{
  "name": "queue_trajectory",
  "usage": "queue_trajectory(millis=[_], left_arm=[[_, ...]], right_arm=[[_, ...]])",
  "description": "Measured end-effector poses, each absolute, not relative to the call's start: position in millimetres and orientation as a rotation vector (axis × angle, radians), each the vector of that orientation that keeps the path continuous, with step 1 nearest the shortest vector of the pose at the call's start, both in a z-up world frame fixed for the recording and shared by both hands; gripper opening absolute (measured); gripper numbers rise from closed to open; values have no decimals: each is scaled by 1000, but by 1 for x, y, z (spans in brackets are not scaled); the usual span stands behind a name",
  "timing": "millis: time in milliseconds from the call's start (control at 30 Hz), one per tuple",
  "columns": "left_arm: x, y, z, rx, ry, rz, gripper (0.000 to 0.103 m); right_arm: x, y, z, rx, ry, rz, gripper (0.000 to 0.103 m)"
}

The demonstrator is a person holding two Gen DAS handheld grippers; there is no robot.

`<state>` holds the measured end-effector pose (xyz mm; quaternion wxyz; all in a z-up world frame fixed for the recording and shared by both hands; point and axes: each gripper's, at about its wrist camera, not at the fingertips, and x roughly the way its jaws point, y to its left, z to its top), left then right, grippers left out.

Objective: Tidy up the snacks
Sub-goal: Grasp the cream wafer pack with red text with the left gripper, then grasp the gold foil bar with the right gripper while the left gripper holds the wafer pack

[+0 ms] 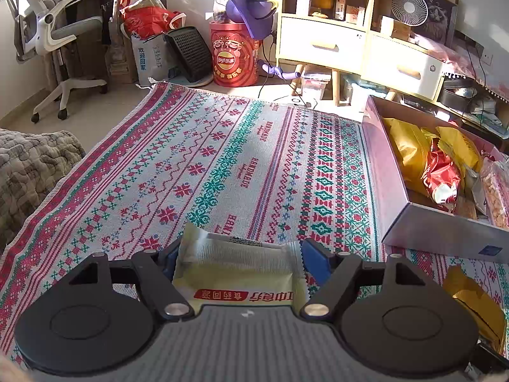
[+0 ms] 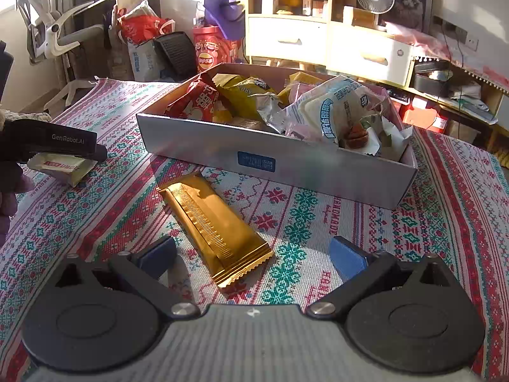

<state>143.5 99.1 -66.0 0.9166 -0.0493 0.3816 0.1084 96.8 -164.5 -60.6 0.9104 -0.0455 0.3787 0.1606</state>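
The left hand-held gripper point(image 1: 237, 259) grasps a pale snack packet point(image 1: 235, 270); the right hand-held gripper point(image 2: 253, 256) stands released around a gold wrapper point(image 2: 213, 226) near the box point(image 2: 286, 165).

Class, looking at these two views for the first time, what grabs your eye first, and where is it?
The shiny gold foil snack bar lies on the red-and-green patterned cloth before the open right gripper. Behind it the grey cardboard box brims with snack packets, and the left gripper straddles a pale green packet.
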Motion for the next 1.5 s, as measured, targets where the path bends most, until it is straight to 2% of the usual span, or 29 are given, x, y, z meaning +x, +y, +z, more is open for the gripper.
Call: queue_trajectory(millis=[100,400,633,733,867,967,1067,1233,1367,1500], left_arm=[[139,102,-65,-87,781,189,67],[122,98,-63,-51,792,28,40],[114,87,-63,-41,810,-109,38],[110,77,-64,-8,819,-188,39],[105,65,-64,52,836,-269,45],[100,60,-64,80,850,-307,66],[97,56,-66,101,871,-317,75],[93,59,-64,103,893,-293,77],[89,64,-58,151,895,-309,83],[85,67,-55,238,877,-363,87]], right_arm=[[96,-163,-59,-105,776,340,98],[96,-157,-52,-135,771,399,63],[95,-151,-47,-152,791,414,39],[93,-150,-45,-155,809,418,37],[90,-150,-44,-160,828,435,37],[88,-150,-43,-164,839,434,37],[87,-150,-43,-164,848,435,37],[86,-151,-42,-156,851,435,39],[86,-150,-41,-154,847,440,48],[85,-149,-41,-157,841,448,51]])
